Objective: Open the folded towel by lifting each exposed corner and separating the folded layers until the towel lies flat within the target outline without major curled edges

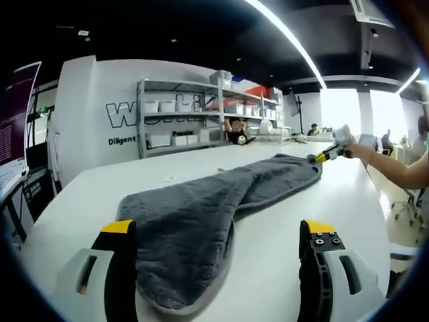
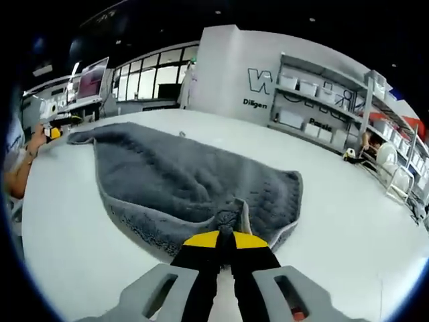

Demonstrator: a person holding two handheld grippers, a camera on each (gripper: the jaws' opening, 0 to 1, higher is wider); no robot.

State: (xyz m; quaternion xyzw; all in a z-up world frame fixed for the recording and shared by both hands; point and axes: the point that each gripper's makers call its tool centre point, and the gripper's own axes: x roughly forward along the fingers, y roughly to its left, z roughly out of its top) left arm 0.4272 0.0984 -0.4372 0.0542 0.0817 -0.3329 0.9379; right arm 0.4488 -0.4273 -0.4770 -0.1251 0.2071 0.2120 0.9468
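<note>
- Now the left gripper [image 1: 218,235] has its jaws spread wide and released, either side of the near end of the grey towel [image 1: 201,215], gripping nothing.
- Across the white table [image 1: 87,194], the right gripper [image 2: 224,236] has its jaws clenched on the towel's far edge.
- Its hand [image 1: 365,151] reaches in from the side.

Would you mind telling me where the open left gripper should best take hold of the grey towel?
Probably the towel's rounded near edge, lying flat between the open left gripper jaws; come in low along the table, since the right gripper already pinches the opposite end.
</note>
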